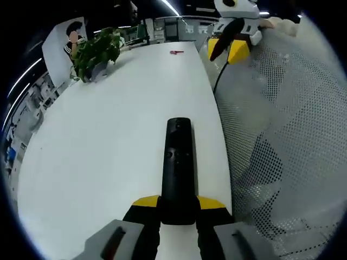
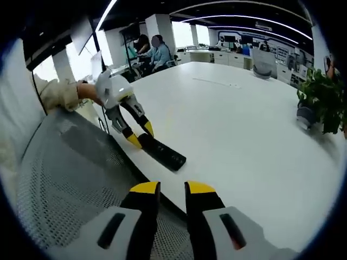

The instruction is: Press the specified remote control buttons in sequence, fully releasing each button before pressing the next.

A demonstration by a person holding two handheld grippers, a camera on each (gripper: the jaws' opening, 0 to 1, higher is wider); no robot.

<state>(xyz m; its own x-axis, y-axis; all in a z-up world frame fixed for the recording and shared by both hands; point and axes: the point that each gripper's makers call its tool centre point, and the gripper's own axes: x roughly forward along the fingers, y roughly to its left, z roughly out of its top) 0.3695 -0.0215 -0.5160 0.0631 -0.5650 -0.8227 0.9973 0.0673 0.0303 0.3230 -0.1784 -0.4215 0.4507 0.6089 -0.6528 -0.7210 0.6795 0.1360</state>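
While it lies flat on the white worktop (image 1: 108, 162) near the edge, the black remote (image 1: 178, 168) points away from the left gripper (image 1: 179, 208), whose yellow-tipped jaws clamp its near end from both sides. Right gripper view: same remote (image 2: 162, 153) w/ left gripper (image 2: 138, 135) on it, a sleeved hand (image 2: 81, 91) behind. Right gripper (image 2: 172, 189) hovers off the worktop edge, above a mesh chair back (image 2: 65, 179), jaws narrow w/ a small gap, holding nothing; well apart from the remote. Potted plant (image 1: 96, 51) sits far across the worktop, small red item (image 1: 177, 52) beyond. People seated in the office bkgd.
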